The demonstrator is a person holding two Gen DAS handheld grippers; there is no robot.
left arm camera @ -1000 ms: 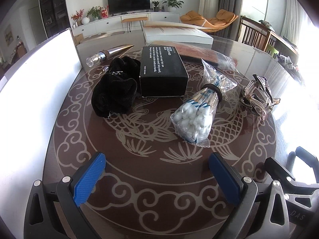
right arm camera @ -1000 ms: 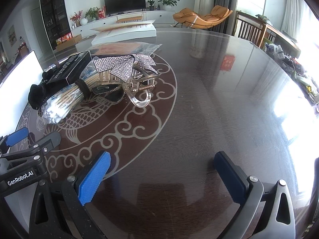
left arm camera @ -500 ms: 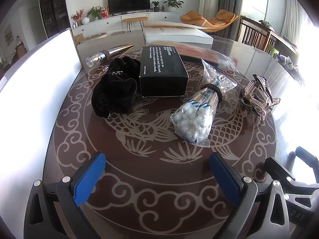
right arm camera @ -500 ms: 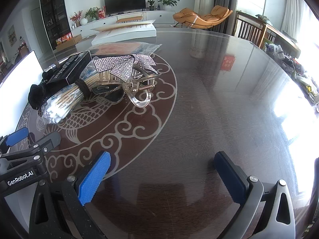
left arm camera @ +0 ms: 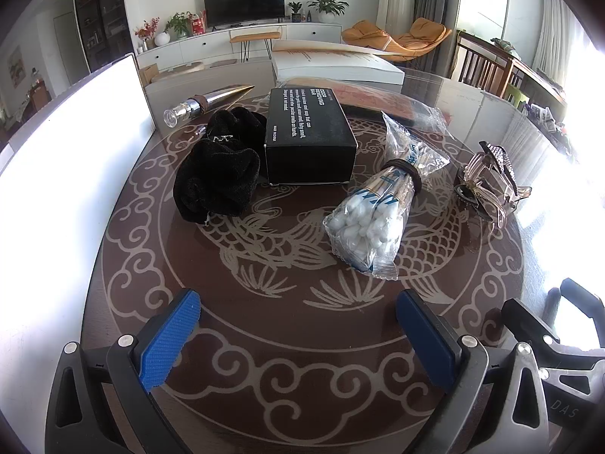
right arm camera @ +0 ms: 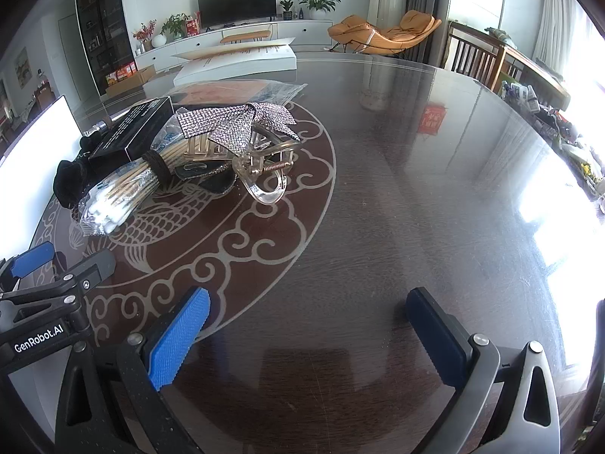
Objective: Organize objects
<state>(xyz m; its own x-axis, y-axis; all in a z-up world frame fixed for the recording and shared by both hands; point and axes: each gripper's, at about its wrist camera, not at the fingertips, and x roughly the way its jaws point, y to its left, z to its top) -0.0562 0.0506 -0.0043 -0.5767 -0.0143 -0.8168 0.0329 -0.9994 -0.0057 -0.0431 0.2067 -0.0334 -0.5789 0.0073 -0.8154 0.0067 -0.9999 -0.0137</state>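
Altogether five loose things lie ahead of the left tongs [left arm camera: 298, 312] on the round bench [left arm camera: 264, 378]: one black cloth pouch [left arm camera: 219, 178] ahead to the left, one black box [left arm camera: 308, 140] straight ahead and touching it, one bag of cotton swabs [left arm camera: 372, 219] ahead to the right, one clear hair claw [left arm camera: 489, 183] with a rhinestone bow farther right, and one silver bottle [left arm camera: 206, 100] lying beyond the pouch. Both tongs stand wide apart and grip nothing; the right tongs [right arm camera: 308, 308] hang over bare bench, with the same cluster ahead to their left, the hair claw [right arm camera: 261, 162] nearest. One white panel [left arm camera: 72, 151] stands left of the left tongs. From the right wrist view the pouch and box are largely hidden behind the swabs, and the bottle shows only as a sliver. A flat plastic packet [left arm camera: 393, 104] beyond the box is hard to make out. The box's small print is unreadable.
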